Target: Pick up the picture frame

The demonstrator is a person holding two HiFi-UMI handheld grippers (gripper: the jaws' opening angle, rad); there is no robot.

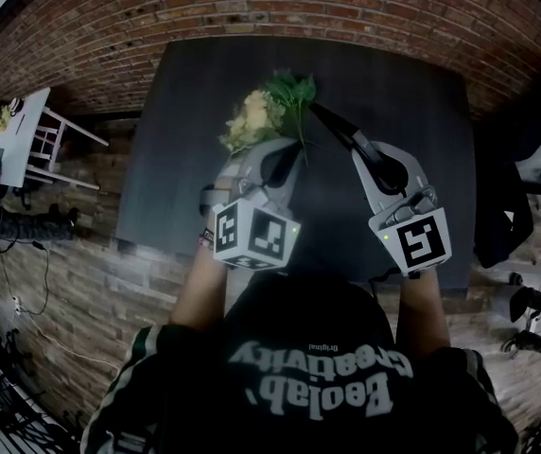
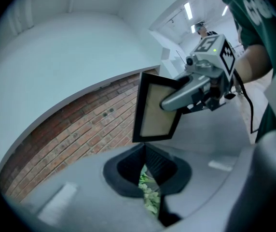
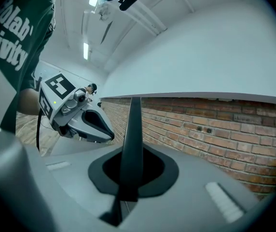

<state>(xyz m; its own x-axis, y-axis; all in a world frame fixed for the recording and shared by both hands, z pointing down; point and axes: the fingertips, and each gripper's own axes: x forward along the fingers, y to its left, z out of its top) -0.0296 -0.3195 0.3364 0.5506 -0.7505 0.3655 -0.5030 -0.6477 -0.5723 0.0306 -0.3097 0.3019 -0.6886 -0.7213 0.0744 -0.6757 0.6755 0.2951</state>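
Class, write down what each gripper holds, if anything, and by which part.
Right gripper: shut on the picture frame, gripping one side edge. Left gripper: shut on the flower bunch, at its leafy stem end.

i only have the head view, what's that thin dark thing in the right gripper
observer: it's the picture frame. the left gripper view shows its face, a black border round a pale panel.
operator: clamped or just resting there
observer: clamped. the right gripper view shows the right gripper with its jaws shut on the frame's edge, which stands upright between them.
operator: and the left one, is it really gripping
observer: yes. in its own view the left gripper has its jaws shut on the bouquet, with green and white bits pinched between the pads.
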